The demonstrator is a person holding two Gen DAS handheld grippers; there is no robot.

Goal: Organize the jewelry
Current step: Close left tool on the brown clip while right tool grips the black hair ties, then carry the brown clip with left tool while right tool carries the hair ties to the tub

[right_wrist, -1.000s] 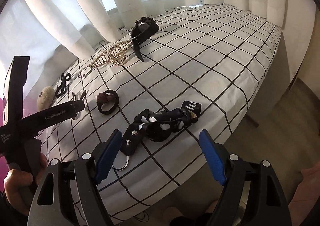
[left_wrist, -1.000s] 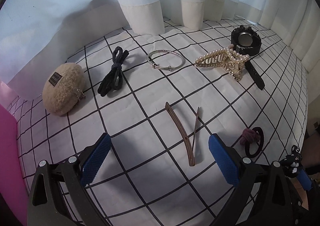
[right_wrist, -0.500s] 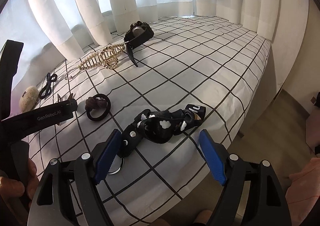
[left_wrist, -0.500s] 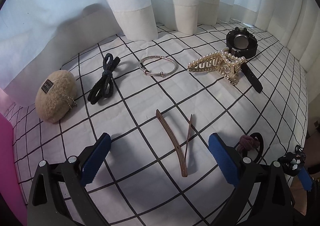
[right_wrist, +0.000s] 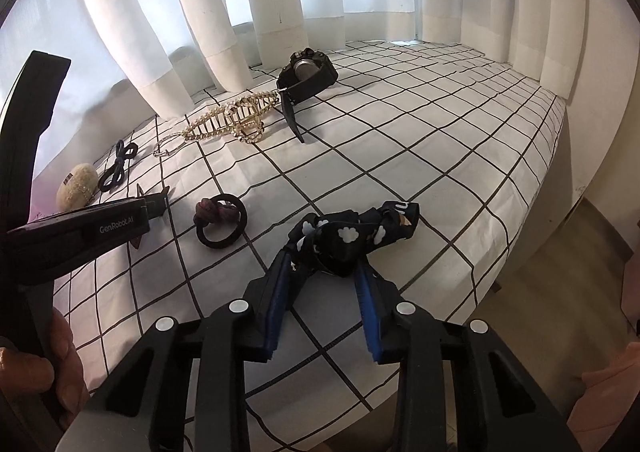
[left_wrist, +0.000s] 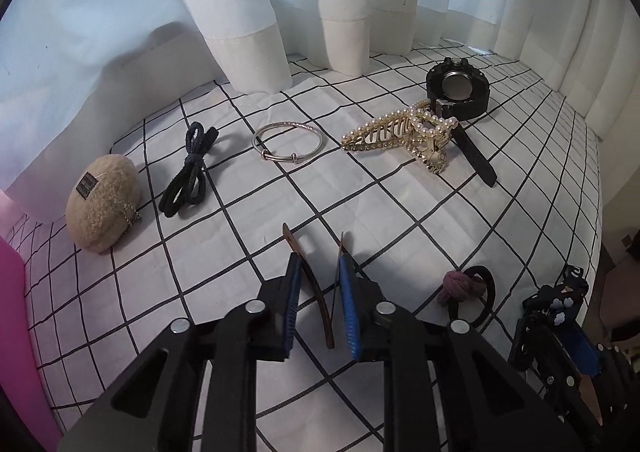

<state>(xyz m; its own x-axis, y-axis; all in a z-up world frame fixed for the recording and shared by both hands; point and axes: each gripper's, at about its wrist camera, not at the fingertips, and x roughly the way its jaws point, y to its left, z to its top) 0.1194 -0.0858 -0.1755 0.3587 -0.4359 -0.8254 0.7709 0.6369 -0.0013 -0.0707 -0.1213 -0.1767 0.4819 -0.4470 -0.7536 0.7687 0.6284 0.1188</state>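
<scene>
My left gripper (left_wrist: 320, 268) is shut on the brown hair clip (left_wrist: 316, 292), whose two prongs stick out past the blue pads; it also shows in the right wrist view (right_wrist: 156, 203). My right gripper (right_wrist: 324, 264) is shut on the black cloud-print strap (right_wrist: 352, 236), bunched between its pads near the table's front edge. On the checked cloth lie a pearl claw clip (left_wrist: 404, 131), a silver bangle (left_wrist: 286, 140), a black watch (left_wrist: 458, 89), a black hair tie (left_wrist: 191, 171), a fuzzy beige pouch (left_wrist: 103, 203) and a maroon-knot hair tie (left_wrist: 468, 288).
White curtains (left_wrist: 248, 11) hang along the back of the table. A pink object (left_wrist: 16, 316) stands at the left edge. The table's right edge (right_wrist: 536, 187) drops to a wooden floor. The person's hand (right_wrist: 32, 364) holds the left gripper's handle.
Both grippers were wide open and have closed: the left onto the brown hair clip, the right onto the cloud-print strap. Both moved forward over their objects.
</scene>
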